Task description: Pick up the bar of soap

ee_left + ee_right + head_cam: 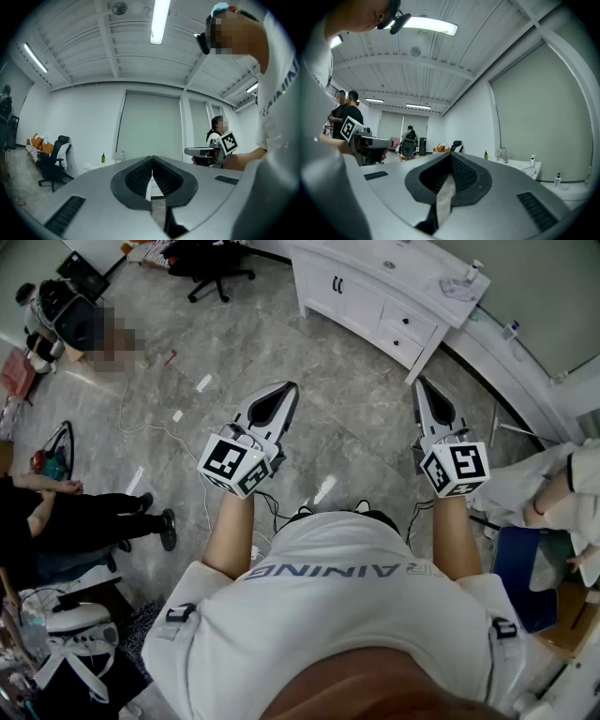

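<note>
The left claw (287,390), a grey two-jaw tool carrying a cube of black-and-white square markers, was closed, its ribbed black pads meeting at the tips with nothing between them (152,159). The right claw (419,382), of the same make, was likewise fully closed and empty (451,155). Both were held level over the grey marble-patterned tiled floor (356,437), side by side but well apart, and pointed towards the long white counter with drawers (375,298).

The bar of soap was too small to tell for certain. A pale, flat dish-like thing (457,289) lay at the counter's right end, just beside a white pump bottle (475,270). In the right gripper view the same counter (513,165) carried a metal tap (502,154) and a small dark green bottle (486,154). Both claws were well short of the counter and touched nothing on it. A black wheeled office chair (211,273) stood further left.
</note>
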Demonstrator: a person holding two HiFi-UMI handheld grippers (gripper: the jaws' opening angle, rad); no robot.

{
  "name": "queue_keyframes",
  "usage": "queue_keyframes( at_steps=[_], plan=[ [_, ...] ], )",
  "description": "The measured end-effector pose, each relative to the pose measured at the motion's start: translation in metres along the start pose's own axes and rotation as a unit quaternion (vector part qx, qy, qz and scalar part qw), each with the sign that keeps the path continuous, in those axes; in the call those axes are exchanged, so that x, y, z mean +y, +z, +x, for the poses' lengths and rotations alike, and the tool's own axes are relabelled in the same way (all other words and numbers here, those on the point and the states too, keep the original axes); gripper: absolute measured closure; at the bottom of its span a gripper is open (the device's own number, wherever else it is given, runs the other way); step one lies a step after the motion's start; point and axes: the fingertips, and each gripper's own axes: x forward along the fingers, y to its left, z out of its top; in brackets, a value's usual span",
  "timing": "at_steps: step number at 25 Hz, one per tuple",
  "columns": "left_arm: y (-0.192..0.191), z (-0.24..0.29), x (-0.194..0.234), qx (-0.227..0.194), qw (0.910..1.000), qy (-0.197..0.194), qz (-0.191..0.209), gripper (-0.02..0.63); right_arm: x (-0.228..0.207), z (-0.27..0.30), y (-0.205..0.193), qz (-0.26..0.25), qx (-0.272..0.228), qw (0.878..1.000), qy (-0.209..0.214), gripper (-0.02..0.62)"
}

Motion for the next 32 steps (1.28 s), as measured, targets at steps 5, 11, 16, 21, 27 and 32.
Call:
queue_keyframes(
  at_steps=[5, 11, 16, 21, 27, 32],
  plan=[
    [-0.007, 0.004, 0.005, 0.002, 1.0, -0.001, -0.003, 0.597, -0.001, 0.005, -0.008, 0.0, 0.004, 1.0, 0.0, 0.582],
    [-0.007, -0.006, 0.014, 0.003, 1.0, -0.004, -0.004, 0.597, 0.011, 0.013, -0.009, -0.002, 0.005, 1.0, -0.004, 0.583],
    [-0.011, -0.02, 0.026, -0.001, 1.0, -0.005, -0.007, 0.597, 0.025, 0.016, -0.013, 0.027, -0.006, 1.0, -0.004, 0.583],
    [-0.028, -0.033, 0.042, 0.01, 0.9997, -0.015, -0.015, 0.597, 0.042, 0.026, -0.024, 0.038, -0.006, 0.999, -0.009, 0.583],
    [-0.045, -0.034, 0.065, 0.023, 0.9994, -0.012, -0.021, 0.597, 0.054, 0.051, -0.049, 0.043, 0.016, 0.999, 0.002, 0.583],
    [-0.042, -0.02, 0.106, 0.021, 0.9996, 0.008, -0.017, 0.597, 0.048, 0.098, -0.047, 0.049, 0.007, 0.999, 0.019, 0.583]
  ],
)
